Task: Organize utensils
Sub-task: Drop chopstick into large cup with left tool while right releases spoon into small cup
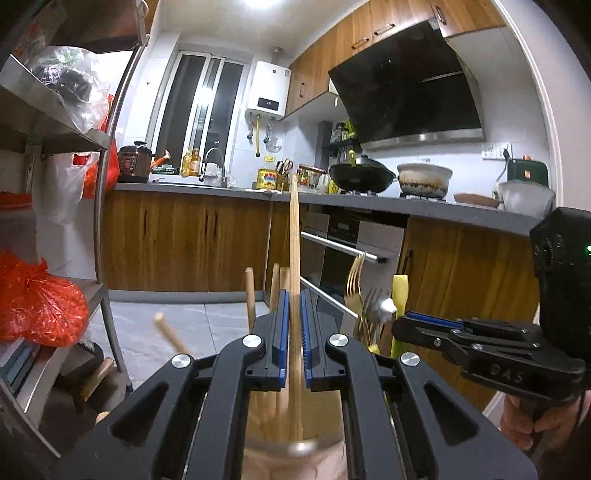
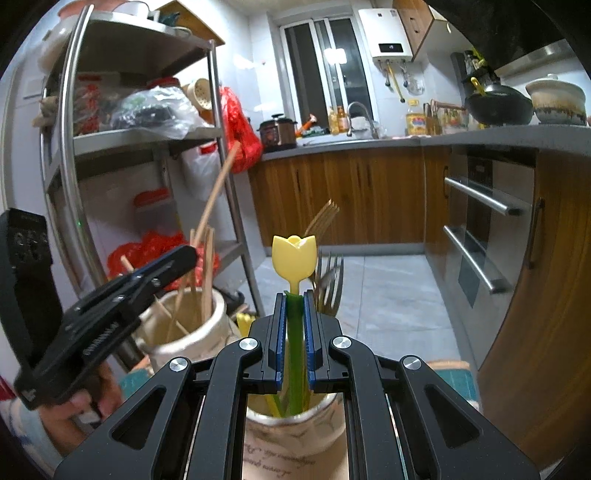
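Chopstick and tulip spoon, each held tight.
Left gripper point(image 1: 294, 325) pinches a long wooden chopstick point(image 1: 294, 240); right gripper point(image 2: 294, 325) squeezes the tulip spoon point(image 2: 294, 258) (green stem).

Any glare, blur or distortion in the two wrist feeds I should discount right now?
Left wrist: ceiling light blows out at the top edge, the held chopstick is motion-smeared, fisheye bends the rack post. Right wrist: window reflects glare, tulip-topped utensil sharp, edges curved.
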Motion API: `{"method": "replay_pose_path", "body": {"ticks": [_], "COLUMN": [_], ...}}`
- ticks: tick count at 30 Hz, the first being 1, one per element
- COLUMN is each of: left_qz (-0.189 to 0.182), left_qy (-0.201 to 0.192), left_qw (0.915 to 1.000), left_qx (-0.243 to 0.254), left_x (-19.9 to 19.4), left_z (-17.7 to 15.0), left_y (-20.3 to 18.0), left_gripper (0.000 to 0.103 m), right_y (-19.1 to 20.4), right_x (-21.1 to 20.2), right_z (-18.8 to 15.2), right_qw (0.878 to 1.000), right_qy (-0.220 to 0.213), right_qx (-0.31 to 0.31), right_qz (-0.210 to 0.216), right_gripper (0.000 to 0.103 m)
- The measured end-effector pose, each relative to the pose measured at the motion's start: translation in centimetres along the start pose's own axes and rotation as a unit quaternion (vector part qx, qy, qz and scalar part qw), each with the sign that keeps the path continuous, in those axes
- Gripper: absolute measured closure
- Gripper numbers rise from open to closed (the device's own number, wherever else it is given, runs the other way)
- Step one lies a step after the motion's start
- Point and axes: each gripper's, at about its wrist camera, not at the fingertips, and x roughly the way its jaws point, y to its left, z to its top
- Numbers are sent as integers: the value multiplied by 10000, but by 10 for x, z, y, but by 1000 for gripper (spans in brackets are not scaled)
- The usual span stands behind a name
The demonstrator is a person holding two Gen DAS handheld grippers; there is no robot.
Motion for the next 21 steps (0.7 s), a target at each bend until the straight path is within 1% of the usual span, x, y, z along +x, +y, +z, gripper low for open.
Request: {"method": "replay_pose_path", "body": {"ticks": [5,10,18,19,21], "left_qz": [77,237,295,293,280], "left_qy": [280,556,662,665,676], "left_qw": [9995,9979,9972,9972,9972], "left_qx": [87,215,180,181,180], "left_x": [-10,-14,-20,-20,-21], "left_z": [-8,-17,-17,-17,-16], "left_y": [-2,-5,-2,-2,-4], "left_gripper": [97,97,97,96,95], "right_y": [-3,-6,-11,-11,-11], "right_x": [4,5,9,8,7], "right_z": [-12,-21,-28,-28,-27], "right_qw": [9998,9994,9984,9984,9984], "right_qy": [197,329,511,511,504], "right_qx": [50,123,216,223,211], "right_qz": [-15,-53,-133,-134,-136], "right_gripper": [93,93,92,92,83]}}
